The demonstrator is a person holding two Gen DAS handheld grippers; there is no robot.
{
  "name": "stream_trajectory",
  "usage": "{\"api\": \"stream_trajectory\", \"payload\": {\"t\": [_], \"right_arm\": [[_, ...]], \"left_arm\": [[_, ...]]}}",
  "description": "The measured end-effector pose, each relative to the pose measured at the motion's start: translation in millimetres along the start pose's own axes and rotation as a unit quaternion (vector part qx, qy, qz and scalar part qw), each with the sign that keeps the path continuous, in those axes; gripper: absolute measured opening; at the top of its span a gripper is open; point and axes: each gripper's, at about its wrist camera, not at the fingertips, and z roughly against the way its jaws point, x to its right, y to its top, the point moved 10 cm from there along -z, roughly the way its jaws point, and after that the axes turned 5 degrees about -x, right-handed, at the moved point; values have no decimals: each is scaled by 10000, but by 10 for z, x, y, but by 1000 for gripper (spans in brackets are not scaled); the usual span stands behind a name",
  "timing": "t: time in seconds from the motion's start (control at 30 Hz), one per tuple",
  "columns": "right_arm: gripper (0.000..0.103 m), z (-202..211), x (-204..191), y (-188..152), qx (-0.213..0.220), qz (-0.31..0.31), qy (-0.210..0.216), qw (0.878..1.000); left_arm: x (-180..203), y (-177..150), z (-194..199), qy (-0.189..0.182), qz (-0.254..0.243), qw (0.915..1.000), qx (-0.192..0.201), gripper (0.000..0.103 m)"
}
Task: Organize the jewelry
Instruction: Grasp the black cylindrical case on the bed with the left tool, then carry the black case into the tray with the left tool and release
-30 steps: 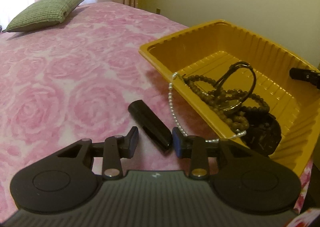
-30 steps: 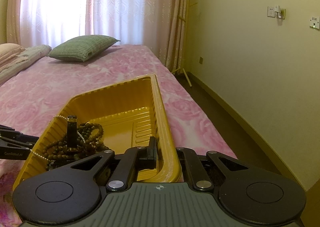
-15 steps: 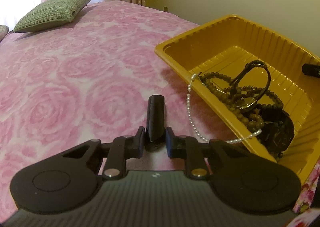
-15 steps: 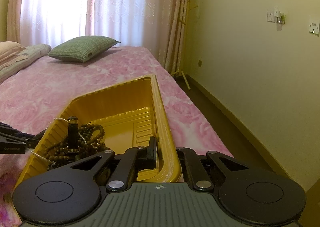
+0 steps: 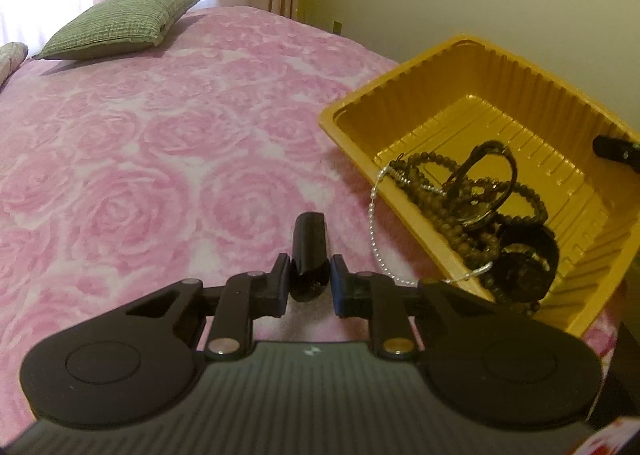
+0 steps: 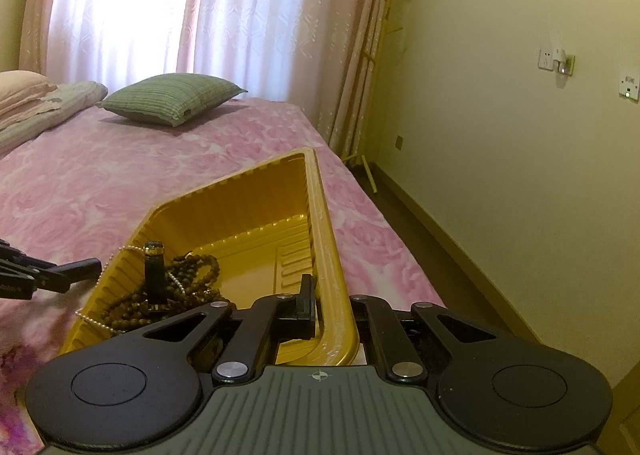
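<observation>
Pinching a black case (image 5: 310, 251) at its near end, the left gripper (image 5: 309, 282) is holding it over the pink bed (image 5: 140, 159), just left of the yellow tray (image 5: 472, 51), with the case's long axis running straight ahead along the fingers. The right gripper (image 6: 332, 313) is pressing together on the tray's rim, steadying it. Judging by this, the case is needing to travel rightward over the tray's near wall, where beads (image 5: 448, 211) and a pearl chain (image 5: 374, 231) are already lying, the chain draping outside.
</observation>
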Motion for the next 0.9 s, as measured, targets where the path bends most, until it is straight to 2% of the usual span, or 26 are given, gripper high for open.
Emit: {"api": "stream_trajectory", "payload": {"t": [0.27,0.43,0.7,0.9], "right_arm": [[4,53,-99,49,55,106,-5,9999],[4,61,-125,73,80,148,-2,9999],[4,76,-113,42,84,120,8,9999],[4,60,-108,37,66,62,13,10000]], "left_arm": [[-33,144,253,-162,138,9995,223,18],[73,331,415,-340,155,9985,402,18],[666,641,569,-943,-48,9934,646,18],[1192,721,511,-1286,-373,9892,602,18]]}}
